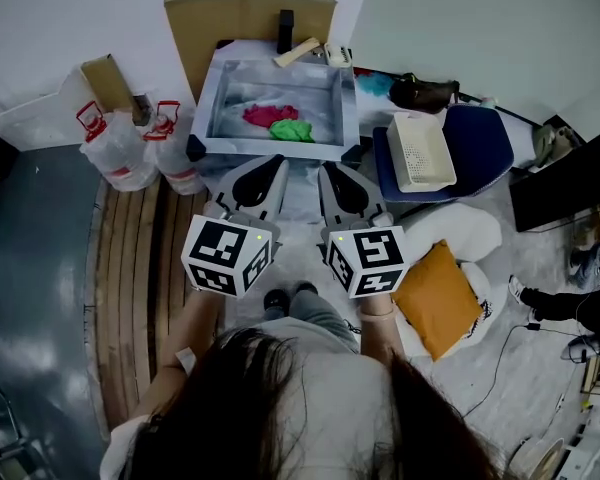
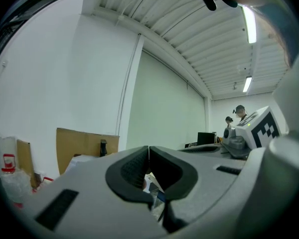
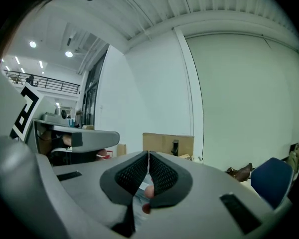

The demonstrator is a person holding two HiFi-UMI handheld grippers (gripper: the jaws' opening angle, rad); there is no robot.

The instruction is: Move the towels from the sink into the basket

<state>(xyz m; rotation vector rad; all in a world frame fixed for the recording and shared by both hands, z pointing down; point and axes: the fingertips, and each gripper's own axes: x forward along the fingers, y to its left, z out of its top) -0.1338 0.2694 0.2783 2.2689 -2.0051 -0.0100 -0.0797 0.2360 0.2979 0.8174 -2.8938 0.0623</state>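
In the head view a steel sink stands against the far wall with a red towel and a green towel lying in its basin. A white plastic basket rests on a blue chair to the sink's right. My left gripper and right gripper hover side by side just short of the sink's front edge, both pointing level at it. Each is shut with nothing between its pads; the left gripper and the right gripper show tips touching in their own views.
Two white plastic bags with red handles sit left of the sink, with cardboard behind it. An orange cushion and white padding lie on the floor at right. A dark monitor stands far right. Wooden slats cover the floor at left.
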